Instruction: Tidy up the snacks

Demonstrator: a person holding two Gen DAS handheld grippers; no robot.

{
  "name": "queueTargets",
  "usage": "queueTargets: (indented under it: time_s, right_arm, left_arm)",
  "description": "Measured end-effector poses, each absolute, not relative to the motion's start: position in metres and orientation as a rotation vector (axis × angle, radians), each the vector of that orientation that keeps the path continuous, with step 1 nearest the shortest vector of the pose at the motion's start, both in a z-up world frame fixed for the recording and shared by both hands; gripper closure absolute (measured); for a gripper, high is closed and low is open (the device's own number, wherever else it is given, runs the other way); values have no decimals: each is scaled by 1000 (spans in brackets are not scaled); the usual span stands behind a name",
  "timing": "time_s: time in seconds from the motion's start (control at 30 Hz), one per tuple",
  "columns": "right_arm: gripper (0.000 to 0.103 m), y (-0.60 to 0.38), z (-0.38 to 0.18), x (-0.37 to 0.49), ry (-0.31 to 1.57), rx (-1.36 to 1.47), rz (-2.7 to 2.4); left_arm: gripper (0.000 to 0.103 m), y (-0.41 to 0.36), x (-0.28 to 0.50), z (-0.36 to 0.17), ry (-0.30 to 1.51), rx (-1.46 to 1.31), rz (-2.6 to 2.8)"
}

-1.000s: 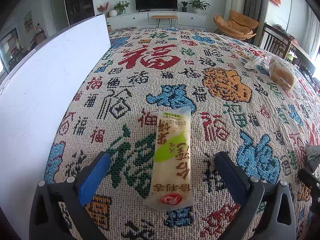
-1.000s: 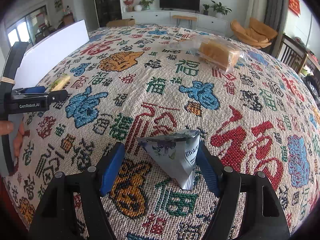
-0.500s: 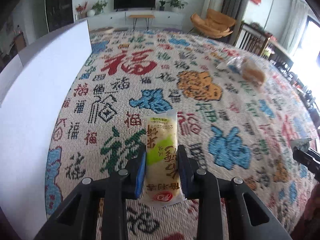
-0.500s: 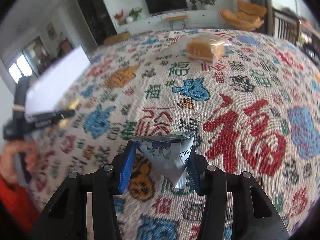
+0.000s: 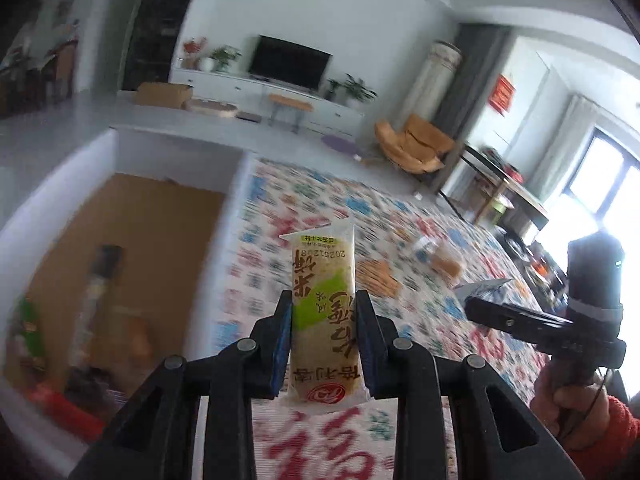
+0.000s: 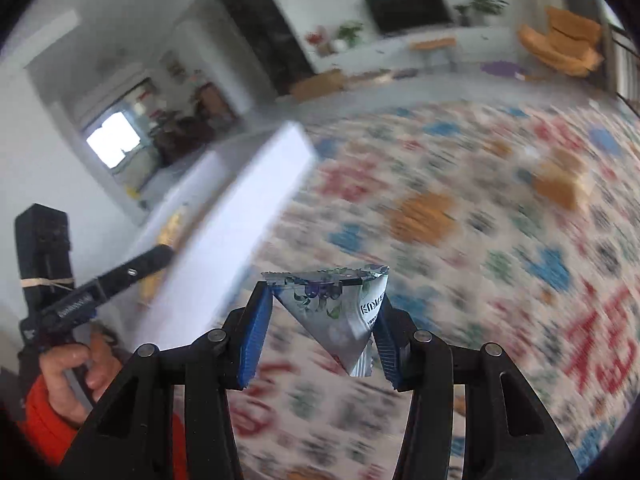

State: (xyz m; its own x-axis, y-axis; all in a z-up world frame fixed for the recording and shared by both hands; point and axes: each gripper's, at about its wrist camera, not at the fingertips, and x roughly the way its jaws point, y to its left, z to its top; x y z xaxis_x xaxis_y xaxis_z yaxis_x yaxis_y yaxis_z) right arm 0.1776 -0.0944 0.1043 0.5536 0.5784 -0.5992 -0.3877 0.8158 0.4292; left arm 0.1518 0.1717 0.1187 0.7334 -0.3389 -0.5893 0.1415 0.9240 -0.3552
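While both views are smeared by motion blur, the patterned woven tablecloth with red, blue and orange characters (image 5: pixel 420 312) spreads below and ahead of both grippers. To the left of the left gripper (image 5: pixel 323 332) stands the open white-walled box with a brown cardboard floor (image 5: pixel 160 232), holding several blurred packets I cannot identify. That gripper's 2 blue-padded jaws are pressed against the sides of the long cream and green rice-cracker packet (image 5: pixel 325 312), which stands upright between them, lifted clear of the cloth. The right gripper (image 6: pixel 320 332) pinches the silver-blue triangular foil snack pouch with a blueberry print (image 6: pixel 336 312) between its pads, point downward, also off the cloth. Far ahead and to the right of both grippers lies a clear bag of orange-brown bread (image 5: pixel 446 262) on the cloth.
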Motion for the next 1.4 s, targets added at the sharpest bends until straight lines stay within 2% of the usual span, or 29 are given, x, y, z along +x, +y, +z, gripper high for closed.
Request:
queueTargets:
  time_s: [0.2,0.27,0.3,0.33,0.43,0.53,0.7,0.87,0.97,1.0,1.17,1.3,1.4]
  right_arm:
    - [52,58,159,205,784,203,834]
    - [47,108,159,213,799,163,853]
    - [41,119,156,214,812,148,848]
    - [35,135,150,218,846,126,848]
    - [35,146,130,217,912,107,822]
    - [34,121,116,209,889,95,784]
    - [34,24,68,204,833,-59,550]
    - [34,-101,-2,199,874,-233,236]
    - [34,-183,-26,189,902,-219,88]
    - [34,-207,-27,186,901,-187,48]
    - [34,-307,-30,166,880,3,-108]
    - [33,-329,-31,166,868,106,-132]
    - [30,-325,-29,172,876,89,-133]
  left_arm:
    - [73,282,145,125,707,-253,42]
    - [53,312,147,109,758,-270,151]
    - [27,324,148,99,785,-303,188]
    - [17,337,145,88,803,-349,227]
    - [17,349,133,68,812,-397,274]
    - [17,344,124,61,808,-407,277]
    - [17,307,127,72,785,-386,200]
    - [16,227,136,102,750,-299,48]
    - [6,167,144,108,748,-236,-41]
    - [3,145,148,105,754,-220,-68]
    - [3,36,176,65,882,-130,-222]
    - [3,-40,194,29,977,-57,-317]
    - [3,-78,200,22,972,44,-324]
